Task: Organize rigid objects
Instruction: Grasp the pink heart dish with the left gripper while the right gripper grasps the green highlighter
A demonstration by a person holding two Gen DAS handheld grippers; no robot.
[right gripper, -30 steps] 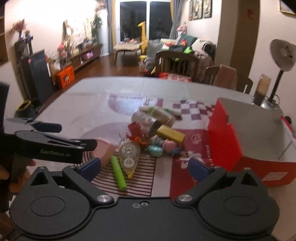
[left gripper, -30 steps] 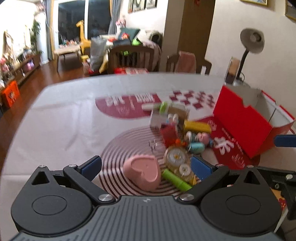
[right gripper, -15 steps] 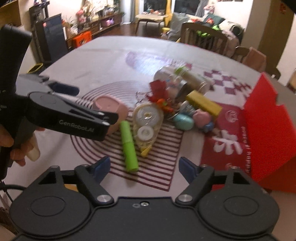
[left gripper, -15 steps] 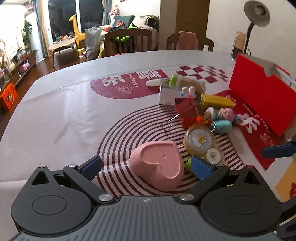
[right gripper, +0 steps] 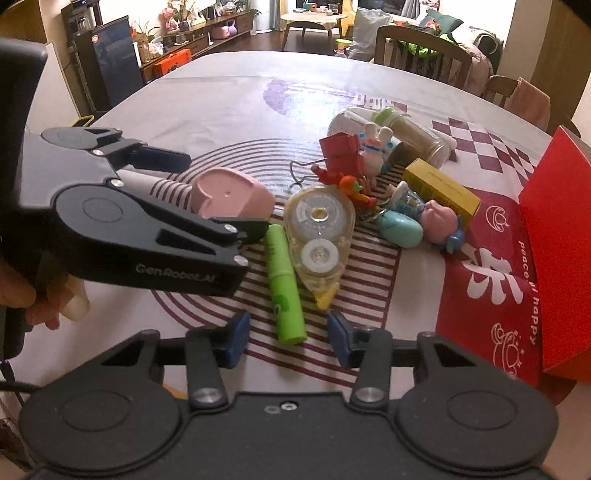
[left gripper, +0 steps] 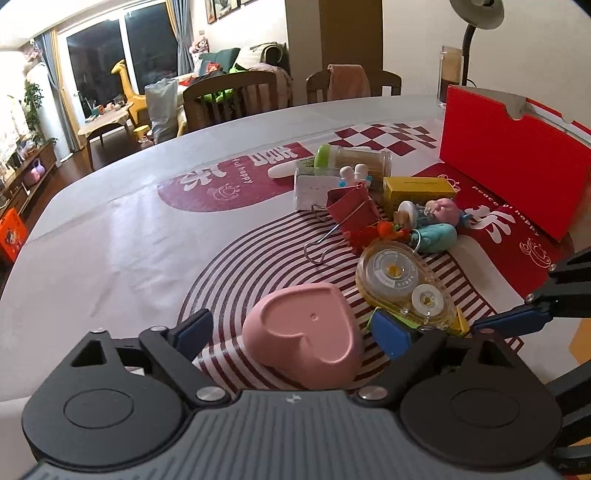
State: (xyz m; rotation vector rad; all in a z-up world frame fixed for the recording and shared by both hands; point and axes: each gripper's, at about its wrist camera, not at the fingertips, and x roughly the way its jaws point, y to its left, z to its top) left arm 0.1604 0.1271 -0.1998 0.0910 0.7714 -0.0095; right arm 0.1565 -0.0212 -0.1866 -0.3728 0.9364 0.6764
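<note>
A pink heart-shaped dish [left gripper: 306, 336] lies on the striped mat, between the open fingers of my left gripper [left gripper: 291, 334]; it also shows in the right wrist view [right gripper: 231, 194]. A green marker [right gripper: 284, 284] lies just ahead of my right gripper [right gripper: 288, 338], whose fingers are open around its near end. A clear correction-tape dispenser [right gripper: 319, 229] lies beside the marker. Behind it is a pile: red binder clip [left gripper: 352, 214], yellow box [left gripper: 417, 188], teal and pink toys [right gripper: 421, 223], a jar with a green lid [right gripper: 410, 129].
An open red cardboard box [left gripper: 509, 162] stands at the right of the table. Chairs [left gripper: 236, 92] stand behind the far table edge. A desk lamp [left gripper: 474, 22] and a jar stand at the back right.
Both grippers have moved forward and down toward the objects. The left now brackets the pink dish. The right fingers have narrowed around the near end of the green marker.
</note>
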